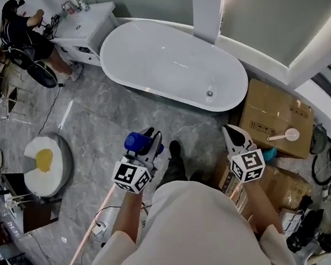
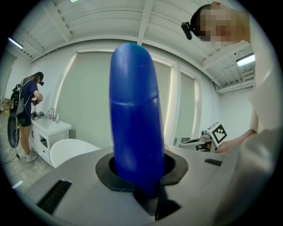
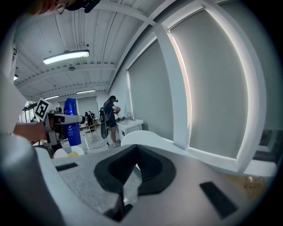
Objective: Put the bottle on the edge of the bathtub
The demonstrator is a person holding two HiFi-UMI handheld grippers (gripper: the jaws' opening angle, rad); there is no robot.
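A person is standing on the floor side of a white bathtub (image 1: 163, 64), holding a gripper in each hand. The left gripper (image 1: 150, 147) is clamping a blue bottle (image 1: 135, 141). The right gripper (image 1: 234, 132) is hanging short of the bathtub's drain end with its jaws together and nothing between them.

The likeliest trouble is probably coming at the set-down. The bathtub's rim is looking narrow and rounded, and the bottle is tall. If it is let go tilted or off the middle of the rim, it is likely to topple into the bathtub or onto the floor beside it. The hold is also sitting low on the bottle, so a quick swing toward the bathtub could be rocking it in the pads.

The bottle is being carried well apart from the bathtub, not yet over the rim. It is standing upright between the left gripper's jaws, pinched near its lower part. Most of its body and its rounded top are rising above the pads.
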